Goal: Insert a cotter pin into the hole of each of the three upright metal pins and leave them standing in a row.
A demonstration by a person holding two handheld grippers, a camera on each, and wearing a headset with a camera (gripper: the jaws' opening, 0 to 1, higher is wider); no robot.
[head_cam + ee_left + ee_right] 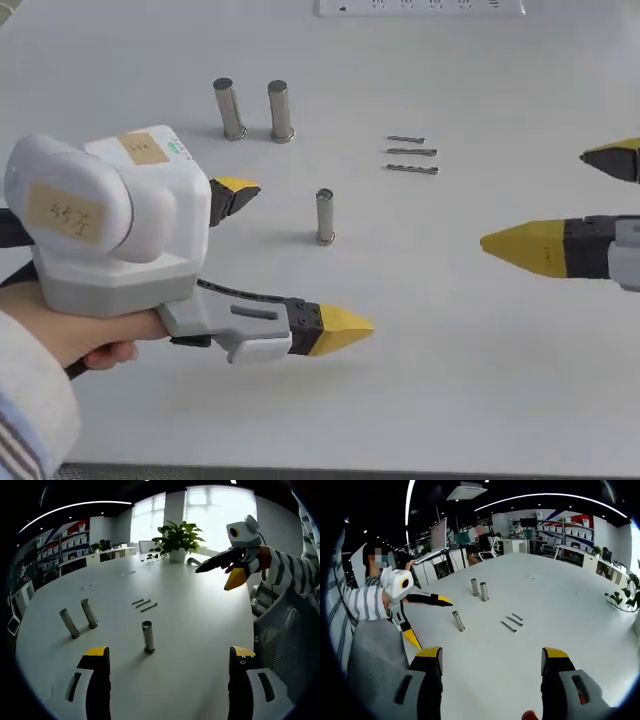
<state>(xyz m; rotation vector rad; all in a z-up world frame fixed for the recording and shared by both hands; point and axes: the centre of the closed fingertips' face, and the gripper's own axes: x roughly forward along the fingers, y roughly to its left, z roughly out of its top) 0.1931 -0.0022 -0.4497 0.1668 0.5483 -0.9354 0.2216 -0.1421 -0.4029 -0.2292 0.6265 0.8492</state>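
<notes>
Two grey metal pins point(229, 108) stand upright side by side on the white table point(450, 350). A third pin point(325, 215) stands alone, nearer. Three thin cotter pins point(412, 152) lie parallel to their right, apart from them.

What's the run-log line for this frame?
left gripper: open, empty | right gripper: open, empty | metal pins: three upright, unpinned | cotter pins: three loose on table

A potted plant point(177, 539) stands on the white table point(470, 390).
</notes>
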